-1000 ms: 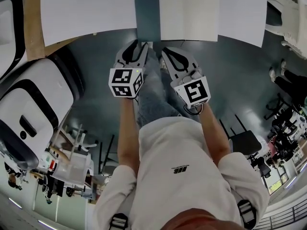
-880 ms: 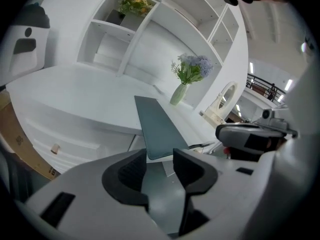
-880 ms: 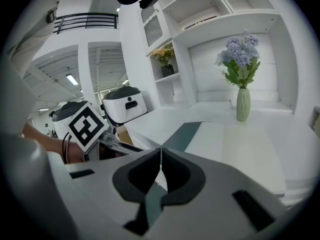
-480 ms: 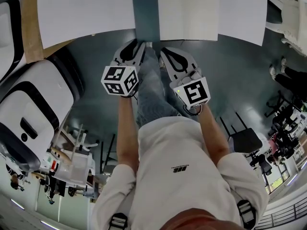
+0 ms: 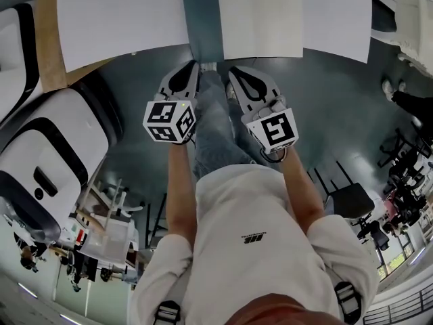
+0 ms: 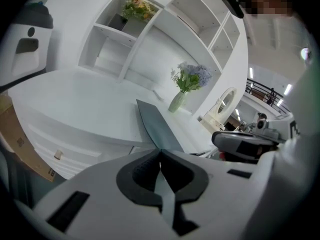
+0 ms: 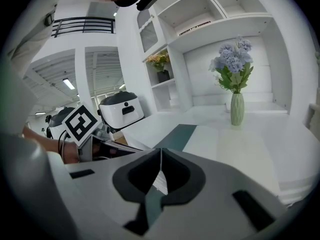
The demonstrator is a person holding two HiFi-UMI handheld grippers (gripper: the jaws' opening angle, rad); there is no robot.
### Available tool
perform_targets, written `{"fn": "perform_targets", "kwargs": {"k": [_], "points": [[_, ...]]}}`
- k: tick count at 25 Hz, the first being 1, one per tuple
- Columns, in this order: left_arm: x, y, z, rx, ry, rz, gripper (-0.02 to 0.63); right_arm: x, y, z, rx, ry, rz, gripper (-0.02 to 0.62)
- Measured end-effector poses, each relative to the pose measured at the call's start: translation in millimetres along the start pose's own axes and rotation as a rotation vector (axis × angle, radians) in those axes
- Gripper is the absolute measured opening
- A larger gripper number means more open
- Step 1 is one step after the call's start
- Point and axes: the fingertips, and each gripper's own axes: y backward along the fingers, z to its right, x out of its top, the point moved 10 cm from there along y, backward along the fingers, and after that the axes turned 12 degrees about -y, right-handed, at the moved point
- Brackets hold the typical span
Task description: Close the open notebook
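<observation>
A pale green vase [image 7: 237,109] holds lilac-blue flowers [image 7: 232,64] at the back of the white desk [image 5: 122,19]. A dark pot of yellow blooms [image 7: 162,75] sits in a cubby of the white shelving [image 7: 200,14] behind it. The open notebook [image 5: 243,20] lies flat at the desk's near edge, its teal cover [image 5: 201,19] spread to the left of a blank page. The left claw [image 6: 160,151] and right claw [image 7: 160,151], each with jaws pressed together on nothing, are side by side just short of that edge, aimed at the notebook. Dark floor [image 5: 338,114] lies below them. A white machine [image 5: 47,161] stands at left, near a cardboard strip [image 5: 46,32].
</observation>
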Motion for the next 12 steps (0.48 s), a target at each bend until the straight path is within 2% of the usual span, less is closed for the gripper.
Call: {"fn": "perform_targets", "kwargs": {"k": [6,12], "points": [[15.6,9.1,12.0,0.023,-0.087,-0.009,0.000,8.3,5.5,-0.6,-0.003,0.000,0.019,-0.003],[29.9,15.6,26.2,0.027,-0.134,-0.002,0.000,16.3,13.6,2.5,-0.008,-0.005,0.047,-0.003]]}}
